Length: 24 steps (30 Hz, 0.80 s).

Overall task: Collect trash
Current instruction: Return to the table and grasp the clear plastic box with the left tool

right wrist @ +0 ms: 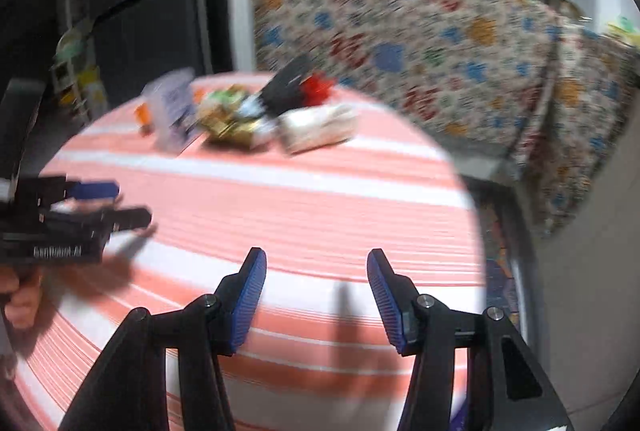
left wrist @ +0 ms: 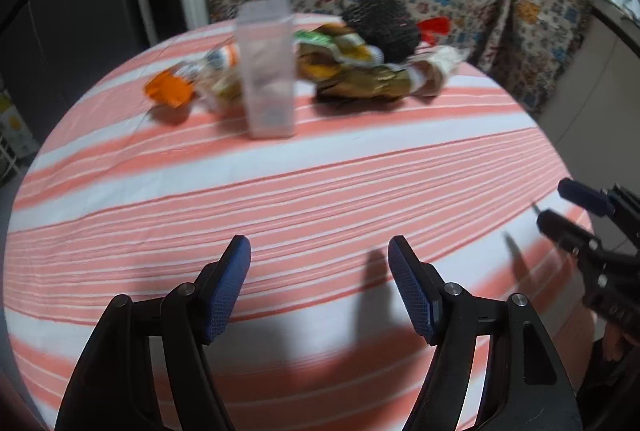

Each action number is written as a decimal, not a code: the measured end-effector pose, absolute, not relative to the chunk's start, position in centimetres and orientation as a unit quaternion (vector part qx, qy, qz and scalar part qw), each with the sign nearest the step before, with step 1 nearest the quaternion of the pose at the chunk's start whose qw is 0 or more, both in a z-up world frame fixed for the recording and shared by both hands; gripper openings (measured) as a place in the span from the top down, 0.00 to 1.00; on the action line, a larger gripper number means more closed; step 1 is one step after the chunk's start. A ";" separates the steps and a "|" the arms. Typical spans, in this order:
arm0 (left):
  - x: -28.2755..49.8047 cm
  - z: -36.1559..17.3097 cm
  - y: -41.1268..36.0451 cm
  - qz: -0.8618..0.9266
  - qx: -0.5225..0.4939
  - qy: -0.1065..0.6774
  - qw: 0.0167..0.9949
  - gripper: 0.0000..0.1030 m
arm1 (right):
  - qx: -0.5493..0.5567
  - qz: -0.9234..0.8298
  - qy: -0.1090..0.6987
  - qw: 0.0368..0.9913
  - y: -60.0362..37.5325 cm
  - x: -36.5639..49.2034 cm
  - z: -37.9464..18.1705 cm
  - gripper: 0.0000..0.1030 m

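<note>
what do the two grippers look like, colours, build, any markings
Both match: the left gripper and right gripper have black angular linkage arms joined by silver round pins, ending in fingers faced with blue, finely textured pads. The right wrist view shows white lettering on the left gripper's black body, too blurred to read. No cables or sleeves are visible.

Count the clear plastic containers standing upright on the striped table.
1. The clear container stands on the striped tablecloth at the far side, just left of the wrapper pile, with an orange wrapper to its left. Others may be hidden behind the pile.
</note>
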<state>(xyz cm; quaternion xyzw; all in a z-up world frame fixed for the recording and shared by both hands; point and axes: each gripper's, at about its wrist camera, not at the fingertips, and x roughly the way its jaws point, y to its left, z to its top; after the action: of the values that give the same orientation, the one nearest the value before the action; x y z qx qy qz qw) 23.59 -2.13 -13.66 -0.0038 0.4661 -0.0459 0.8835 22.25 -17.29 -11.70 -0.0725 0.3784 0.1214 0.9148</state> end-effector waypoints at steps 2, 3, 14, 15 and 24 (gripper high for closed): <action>23.6 -14.0 -1.4 -0.038 -0.001 0.464 0.885 0.28 | -0.079 0.135 0.396 0.905 -15.7 22.6 -12.7 0.48; 23.6 -14.1 -1.1 -0.034 0.004 0.463 0.885 0.22 | -0.081 0.140 0.403 0.901 -15.1 22.7 -13.1 0.48; 25.0 -14.5 0.3 -0.024 0.013 0.457 0.889 0.05 | -0.071 0.140 0.428 0.890 -13.7 23.9 -14.2 0.38; 25.3 -14.1 0.4 -0.028 0.007 0.451 0.892 0.08 | -0.072 0.139 0.428 0.890 -13.6 24.0 -14.2 0.38; 31.0 -8.7 -0.8 -0.039 0.002 0.388 0.921 0.10 | -0.072 0.140 0.428 0.890 -13.5 23.9 -14.3 0.38</action>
<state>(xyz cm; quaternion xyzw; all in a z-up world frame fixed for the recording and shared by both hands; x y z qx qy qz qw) 30.98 -0.78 -8.75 0.0016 0.3879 -0.0393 0.9208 23.92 -13.54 -14.32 -0.0721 0.4284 0.1403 0.8897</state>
